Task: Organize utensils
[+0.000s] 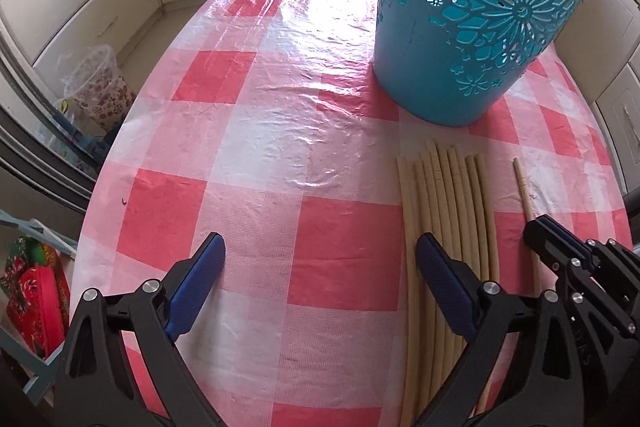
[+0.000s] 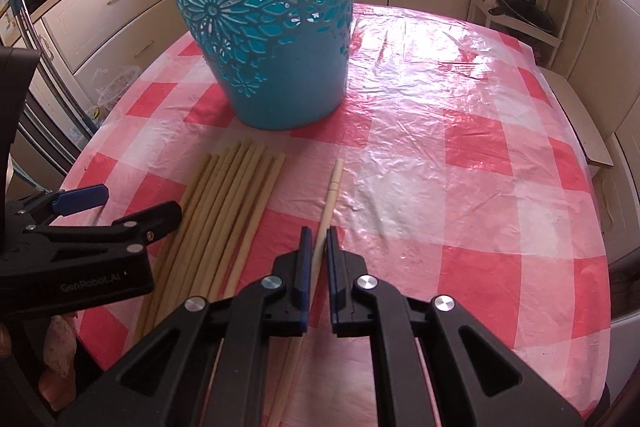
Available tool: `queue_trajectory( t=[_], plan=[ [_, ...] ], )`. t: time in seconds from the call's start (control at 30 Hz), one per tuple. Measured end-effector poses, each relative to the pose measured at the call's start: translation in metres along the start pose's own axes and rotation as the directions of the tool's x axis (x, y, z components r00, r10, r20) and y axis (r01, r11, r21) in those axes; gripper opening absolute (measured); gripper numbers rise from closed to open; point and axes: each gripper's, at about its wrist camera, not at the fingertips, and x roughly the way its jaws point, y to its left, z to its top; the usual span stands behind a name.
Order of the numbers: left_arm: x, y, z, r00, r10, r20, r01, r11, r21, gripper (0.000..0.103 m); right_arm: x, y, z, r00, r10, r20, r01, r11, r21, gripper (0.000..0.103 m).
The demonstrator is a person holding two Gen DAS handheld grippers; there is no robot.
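The checked tabletop [image 2: 460, 187] carries a teal basket [image 2: 264, 27]; a bundle of chopsticks [image 2: 224, 211] is laid just before it. "GenRobot.AI" is read on the left gripper [image 2: 132, 205], whose fingers are spread beside the bundle. A single chopstick [image 2: 330, 195] is clenched between the right gripper [image 2: 319, 247] fingers.

the right gripper [image 2: 319, 239] angles steeply downward, its blue-padded jaws drawn nearly together and pinching a single chopstick [image 2: 332, 183] that runs out ahead of the fingertips. the left gripper [image 1: 320, 251] also tilts steeply down, its jaws spread wide with nothing between the pads. seen from the right wrist, the left gripper sits off to the left side; seen from the left wrist, the right gripper's closed tips sit just to the right of its own right finger [image 1: 444, 287].
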Motion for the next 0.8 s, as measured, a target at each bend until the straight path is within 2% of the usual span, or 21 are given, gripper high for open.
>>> queue_trajectory(
  t=[0.17, 0.27, 0.33, 0.37, 0.43, 0.5, 0.67, 0.73, 0.8],
  plan=[
    [0.001, -0.004, 0.000, 0.999, 0.034, 0.009, -0.034, 0.999, 0.013, 0.090, 0.001, -0.001, 0.000, 1.000, 0.010, 0.010, -0.010, 1.000, 0.008, 0.008],
    [-0.001, -0.008, 0.001, 0.999, 0.022, 0.030, -0.023, 0.999, 0.031, 0.081, 0.003, 0.000, 0.002, 1.000, 0.015, 0.017, -0.015, 1.000, 0.004, 0.008],
    [-0.005, -0.017, 0.001, 0.999, 0.000, 0.050, -0.003, 0.998, 0.070, 0.061, 0.003, 0.000, 0.002, 1.000, 0.028, 0.012, -0.028, 1.000, -0.009, 0.008],
    [-0.007, -0.019, 0.002, 0.998, -0.020, 0.058, 0.014, 0.996, 0.093, 0.055, 0.003, -0.001, 0.001, 0.999, 0.041, 0.005, -0.040, 0.999, -0.016, 0.008],
    [-0.010, -0.024, 0.002, 0.996, -0.065, 0.066, 0.055, 0.989, 0.138, 0.025, 0.002, -0.005, 0.001, 0.998, 0.059, -0.005, -0.059, 0.998, -0.015, 0.008],
    [-0.010, -0.025, 0.005, 0.995, -0.086, 0.059, 0.076, 0.985, 0.156, 0.016, 0.001, -0.011, 0.002, 0.998, 0.066, -0.014, -0.066, 0.998, -0.001, 0.008],
    [-0.010, -0.016, 0.013, 0.992, -0.126, 0.032, 0.121, 0.984, 0.128, 0.014, 0.003, -0.006, 0.003, 0.999, 0.043, -0.011, -0.043, 0.999, 0.000, 0.008],
    [-0.009, -0.015, 0.016, 0.993, -0.114, 0.031, 0.108, 0.984, 0.143, 0.009, 0.003, -0.002, 0.003, 0.999, 0.038, -0.017, -0.038, 0.999, -0.016, 0.008],
    [-0.009, -0.009, 0.017, 0.989, -0.143, 0.021, 0.140, 0.982, 0.124, 0.005, 0.003, -0.002, 0.003, 0.998, 0.058, -0.031, -0.058, 0.998, -0.014, 0.007]
  ],
)
